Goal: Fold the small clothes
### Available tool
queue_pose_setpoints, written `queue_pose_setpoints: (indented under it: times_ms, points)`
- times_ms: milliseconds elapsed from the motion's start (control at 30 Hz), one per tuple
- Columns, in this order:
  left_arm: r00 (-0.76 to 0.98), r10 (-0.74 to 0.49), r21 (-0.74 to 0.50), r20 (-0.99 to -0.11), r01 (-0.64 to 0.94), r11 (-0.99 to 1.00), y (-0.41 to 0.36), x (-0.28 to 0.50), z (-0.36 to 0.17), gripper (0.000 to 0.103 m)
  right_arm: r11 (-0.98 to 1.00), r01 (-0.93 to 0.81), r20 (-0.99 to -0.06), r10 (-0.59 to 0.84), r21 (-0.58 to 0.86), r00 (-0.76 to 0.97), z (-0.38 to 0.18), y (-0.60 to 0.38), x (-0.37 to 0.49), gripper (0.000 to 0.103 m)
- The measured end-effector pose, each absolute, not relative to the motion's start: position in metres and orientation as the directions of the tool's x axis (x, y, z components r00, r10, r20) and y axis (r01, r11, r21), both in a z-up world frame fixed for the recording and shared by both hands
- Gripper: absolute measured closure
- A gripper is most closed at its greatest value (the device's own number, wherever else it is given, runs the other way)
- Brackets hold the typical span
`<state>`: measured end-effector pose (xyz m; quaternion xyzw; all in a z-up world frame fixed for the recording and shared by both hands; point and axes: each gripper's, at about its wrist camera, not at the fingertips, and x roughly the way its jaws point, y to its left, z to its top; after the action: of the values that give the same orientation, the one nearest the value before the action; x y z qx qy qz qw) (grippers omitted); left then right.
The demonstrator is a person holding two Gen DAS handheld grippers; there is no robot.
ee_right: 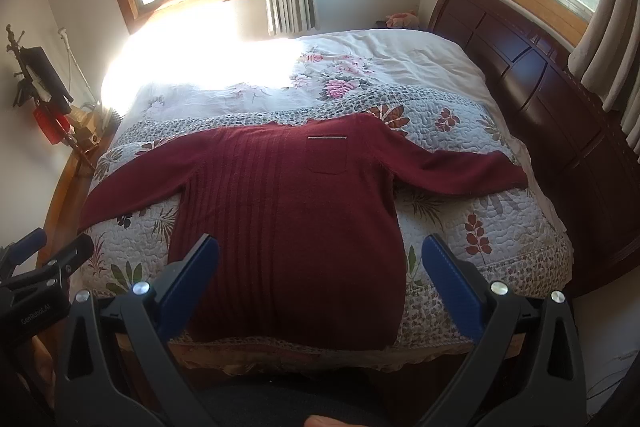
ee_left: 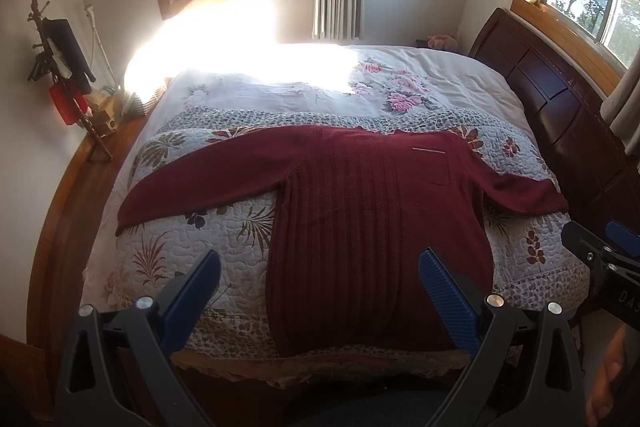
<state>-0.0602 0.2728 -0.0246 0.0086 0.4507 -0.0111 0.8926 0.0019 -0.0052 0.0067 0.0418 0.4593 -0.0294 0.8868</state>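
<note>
A dark red knitted sweater point(ee_left: 372, 227) point(ee_right: 288, 219) lies flat and face up on the bed, both sleeves spread out sideways, hem toward me, a small chest pocket near the collar. My left gripper point(ee_left: 320, 267) hovers open above the hem, nothing between its blue fingers. In the right wrist view my right gripper point(ee_right: 320, 255) is also open and empty over the lower part of the sweater. The right gripper point(ee_left: 600, 251) shows at the right edge of the left wrist view, and the left gripper point(ee_right: 40, 255) at the left edge of the right wrist view.
The bed carries a floral quilt point(ee_left: 192, 251) point(ee_right: 480, 223) and a white flowered sheet behind it. A dark wooden headboard point(ee_left: 560, 107) point(ee_right: 540, 67) stands on the right. A wooden stand with hanging items point(ee_left: 68, 79) is at the left wall. A hand point(ee_left: 608, 379) shows low right.
</note>
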Motion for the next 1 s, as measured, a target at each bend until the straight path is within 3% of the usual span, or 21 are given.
queue_pose_setpoints:
  times_ms: [1000]
  points:
    - [0.589,-0.015,-0.002,-0.808,0.024,1.0,0.2714,-0.058,-0.0253,0.004,0.995,0.089,-0.818,-0.012,0.048,0.575,0.0055,-0.0039,0.0027,0.003]
